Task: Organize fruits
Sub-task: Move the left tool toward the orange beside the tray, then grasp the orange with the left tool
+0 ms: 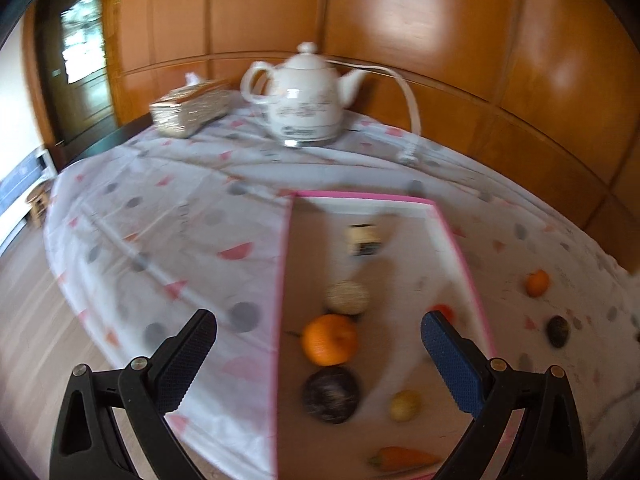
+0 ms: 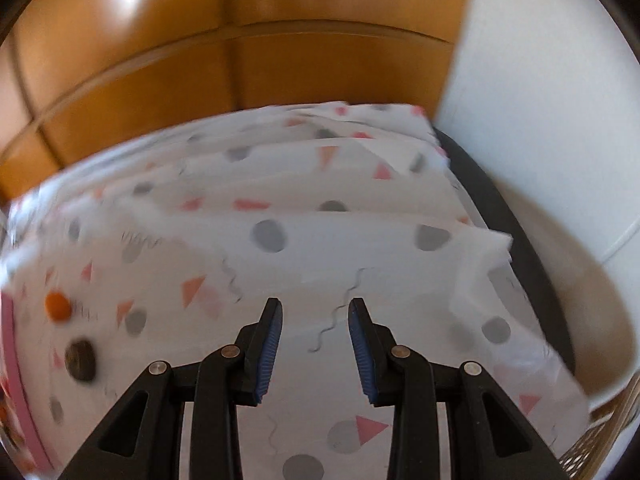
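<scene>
A shallow box with a pink rim (image 1: 460, 248) lies on the patterned tablecloth. Inside it are a cream ball (image 1: 346, 298), a big orange (image 1: 329, 339), a dark round fruit (image 1: 330, 394), a small yellow fruit (image 1: 405, 405), a carrot (image 1: 404, 458) and a red piece (image 1: 444, 312). My left gripper (image 1: 319, 317) hangs open and wide over them, holding nothing. On the cloth right of the box lie a small orange (image 1: 537, 283) (image 2: 58, 306) and a dark fruit (image 1: 558, 331) (image 2: 81, 360). My right gripper (image 2: 316, 304) hovers over bare cloth, its jaws a narrow gap apart with nothing between them.
A white teapot (image 1: 306, 96) and a woven tissue box (image 1: 192, 110) stand at the back by the wood-panelled wall. A small carton (image 1: 363, 240) sits in the box. The table's dark edge (image 2: 516, 232) runs along a white wall on the right. The pink box rim (image 2: 16, 380) shows at far left.
</scene>
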